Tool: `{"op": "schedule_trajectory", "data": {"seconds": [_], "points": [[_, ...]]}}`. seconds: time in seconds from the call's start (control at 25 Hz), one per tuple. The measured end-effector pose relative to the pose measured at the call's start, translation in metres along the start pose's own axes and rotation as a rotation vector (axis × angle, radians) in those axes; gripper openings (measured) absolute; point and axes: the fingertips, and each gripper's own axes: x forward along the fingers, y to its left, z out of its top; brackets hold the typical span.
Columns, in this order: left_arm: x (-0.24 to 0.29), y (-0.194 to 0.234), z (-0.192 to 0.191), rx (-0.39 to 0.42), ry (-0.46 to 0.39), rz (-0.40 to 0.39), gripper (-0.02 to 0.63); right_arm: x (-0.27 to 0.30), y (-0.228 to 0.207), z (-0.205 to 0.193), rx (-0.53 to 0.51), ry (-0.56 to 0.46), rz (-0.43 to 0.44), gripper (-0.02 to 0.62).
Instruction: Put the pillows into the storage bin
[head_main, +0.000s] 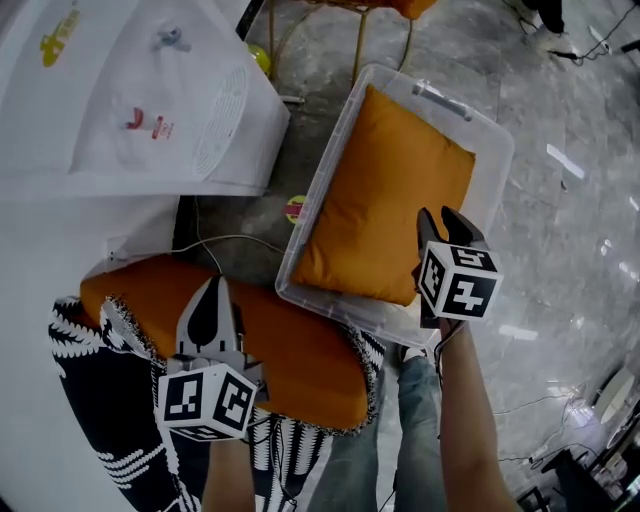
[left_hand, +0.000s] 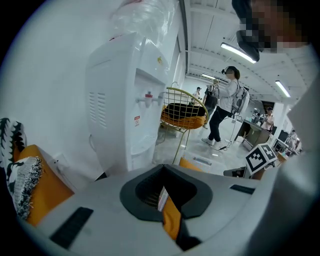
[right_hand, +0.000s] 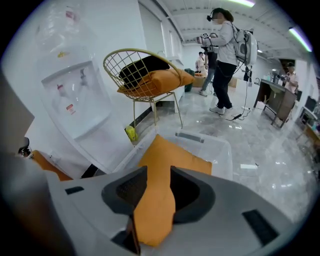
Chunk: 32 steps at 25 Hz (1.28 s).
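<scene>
The white water dispenser (head_main: 150, 90) fills the head view at 10 o'clock, and its corner stands close to the clear bin (head_main: 495, 150) at 1 o'clock. A wide swing of the second pillow (head_main: 300, 360) towards the bin could brush that corner or snag the thin cable on the floor between them.

The bin already holds the first pillow (head_main: 385, 200), which covers most of its floor. The likeliest trouble, I judge, is that the second one lands on top and sits proud of the rim, or slides off the near wall at 6 o'clock. The light bin could also skid on the smooth floor if it is pushed.

The second pillow lies at 7 o'clock on a black-and-white patterned cushion (head_main: 100, 430). Only a small fold of it is caught, so its weight could pull the fabric free in a lift.

The right gripper (head_main: 442, 228) reaches forward over the bin's near-right corner on a straight forearm, pointing to 12 o'clock. Its jaws are closed narrowly on the first pillow's corner, and orange cloth bunches between the pads. Letting go too late would drag that pillow back out.

The left gripper (head_main: 212, 305) is held low and close to the body, also pointing to 12 o'clock. Its jaws are pinched on the second pillow's edge beside a small white tag.
</scene>
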Motion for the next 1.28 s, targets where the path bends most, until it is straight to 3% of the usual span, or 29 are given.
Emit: {"op": "schedule_trajectory", "data": {"seconds": [0.44, 0.72, 1.0, 1.28], "points": [[-0.010, 0.012, -0.003, 0.001, -0.017, 0.023, 0.011, -0.001, 0.002, -0.026, -0.002, 0.031, -0.008, 0.169], [-0.033, 0.000, 0.003, -0.027, -0.046, 0.056, 0.011, -0.022, -0.004, -0.015, -0.044, 0.028, 0.009, 0.169], [-0.083, -0.020, 0.021, -0.103, -0.111, 0.124, 0.011, -0.090, -0.004, 0.010, -0.072, 0.002, 0.070, 0.169], [-0.158, -0.092, 0.038, -0.170, -0.157, 0.154, 0.011, -0.197, -0.003, 0.025, -0.116, 0.006, 0.202, 0.141]]}}
